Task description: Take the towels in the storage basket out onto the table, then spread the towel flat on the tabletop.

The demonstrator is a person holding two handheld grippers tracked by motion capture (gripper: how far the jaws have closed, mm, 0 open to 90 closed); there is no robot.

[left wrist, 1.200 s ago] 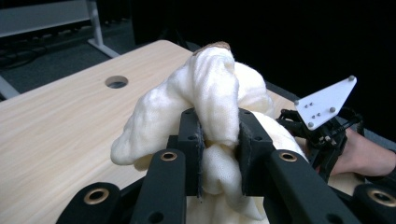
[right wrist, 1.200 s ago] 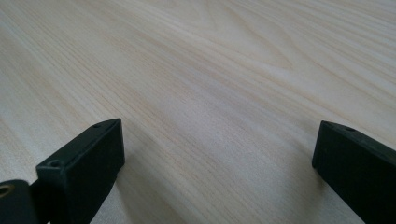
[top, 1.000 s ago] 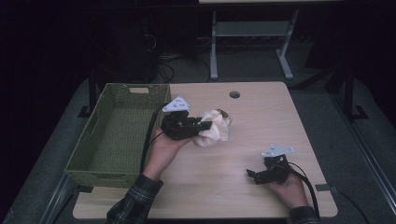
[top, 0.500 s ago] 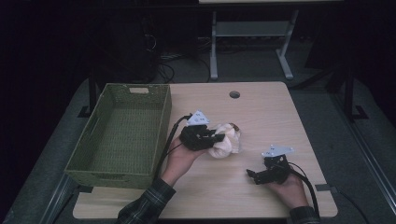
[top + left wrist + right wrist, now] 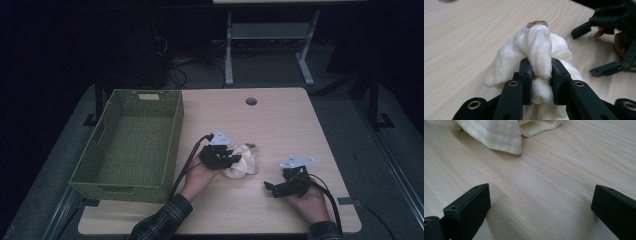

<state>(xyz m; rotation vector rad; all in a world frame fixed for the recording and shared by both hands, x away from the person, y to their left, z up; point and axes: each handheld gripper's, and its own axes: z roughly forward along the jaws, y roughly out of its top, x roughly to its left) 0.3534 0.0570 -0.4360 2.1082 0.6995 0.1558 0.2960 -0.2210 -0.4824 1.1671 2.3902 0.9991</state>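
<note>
While the left gripper (image 5: pixel 231 159) pinches the cloth (image 5: pixel 242 161), the bundle rests on the table (image 5: pixel 280 125), just right of the basket (image 5: pixel 130 142) and left of the right gripper (image 5: pixel 272 189). In the left gripper view the cloth (image 5: pixel 537 47) is bunched, a thick fold standing up between the two pads, which press it from both sides; the jaws have just been opening slightly, fold still clamped. Judged soft, light and limp: it should sag and trail from any hold, not slip or break. Best hold is a bunched fold near the top, as now. A small brown patch (image 5: pixel 537 23) sits on the crest. Right gripper (image 5: pixel 541 202) jaws stand wide, nothing between them, cloth (image 5: pixel 496 133) lying beyond the tips, apart.
</note>
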